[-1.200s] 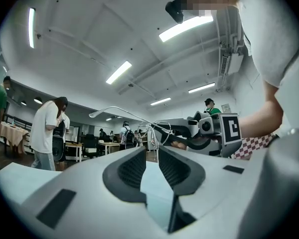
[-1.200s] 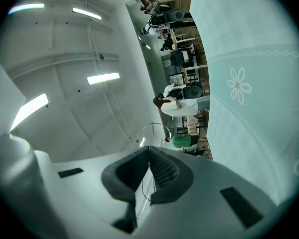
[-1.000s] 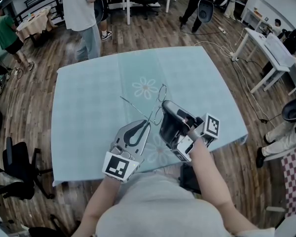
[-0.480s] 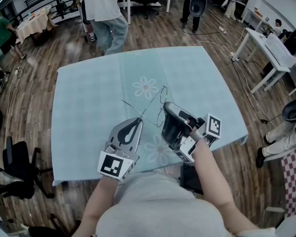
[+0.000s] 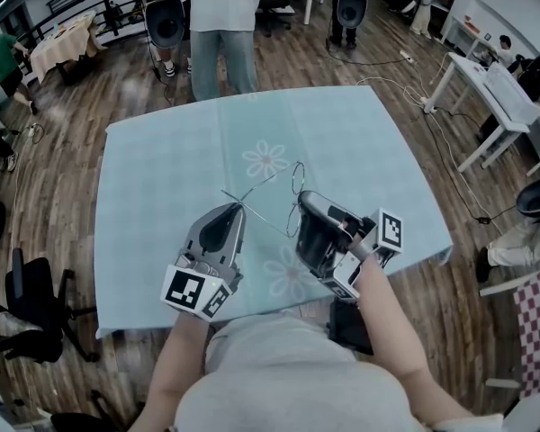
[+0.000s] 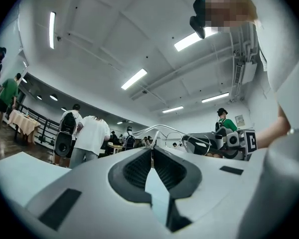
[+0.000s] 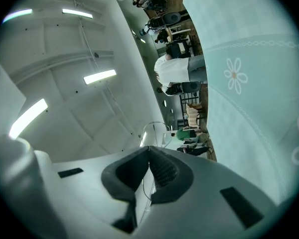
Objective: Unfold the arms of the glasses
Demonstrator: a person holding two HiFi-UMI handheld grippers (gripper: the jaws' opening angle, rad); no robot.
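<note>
1. The glasses (image 5: 296, 177) are held in the air above the blue-clothed counter (image 5: 153, 178), between the two tools.
2. The left tool (image 5: 237, 207) is pinched closed on one thin arm, which sticks out from the lenses.
3. The right tool (image 5: 300, 196) is closed on the wire frame at the lenses.

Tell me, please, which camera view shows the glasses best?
The head view: it shows the whole glasses, lenses and arms, lifted above the table. The left gripper view shows only the frame beyond its fingers; the right gripper view shows just a lens rim.
</note>
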